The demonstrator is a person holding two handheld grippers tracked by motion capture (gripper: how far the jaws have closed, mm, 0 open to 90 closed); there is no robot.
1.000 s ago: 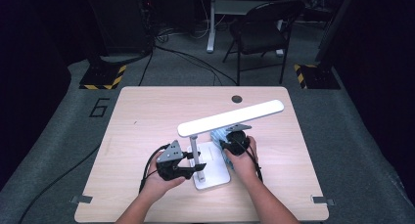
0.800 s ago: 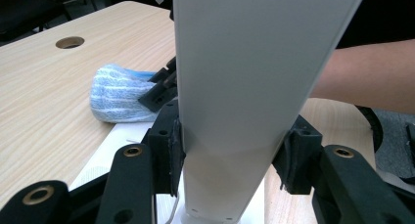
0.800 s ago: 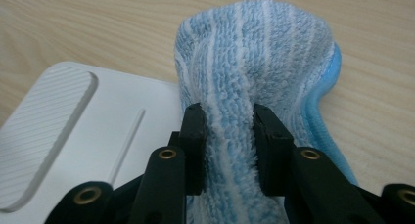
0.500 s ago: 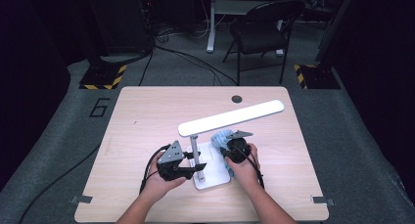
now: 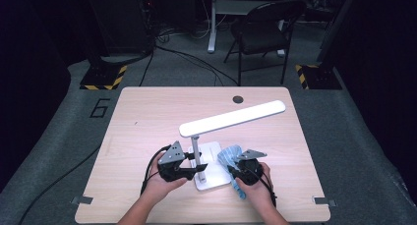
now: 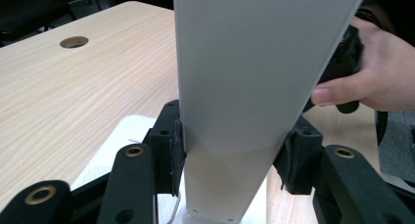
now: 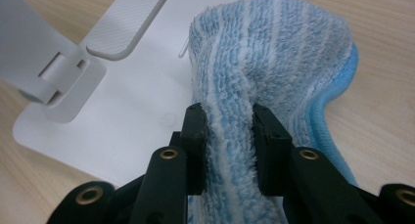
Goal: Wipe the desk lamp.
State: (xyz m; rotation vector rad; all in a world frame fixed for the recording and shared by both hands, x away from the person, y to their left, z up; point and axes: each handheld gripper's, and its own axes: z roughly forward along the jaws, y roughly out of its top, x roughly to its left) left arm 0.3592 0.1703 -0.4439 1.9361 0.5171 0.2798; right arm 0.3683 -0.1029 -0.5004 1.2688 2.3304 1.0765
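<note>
Cloth (image 7: 274, 72), pinched in the right gripper (image 7: 226, 131), drapes over the near-right edge of the lamp base (image 7: 132, 121). The left gripper (image 6: 230, 150) clamps the lamp post (image 6: 244, 87), just left of the cloth. A hard wipe could probably drag the base across the table (image 5: 147, 117) or tip the lamp if that clamp slips.

Both forearms come in from the near edge of the desk (image 5: 147, 117), each hand wrapped around its claw. The left claw (image 5: 195, 170) points toward the right hand, jaws half apart and clamped on the white lamp post (image 6: 235, 87). The right claw (image 7: 227, 136) lies low beside it, jaws pinched tight on a fold of blue cloth (image 7: 274, 53), having just been closing on it
</note>
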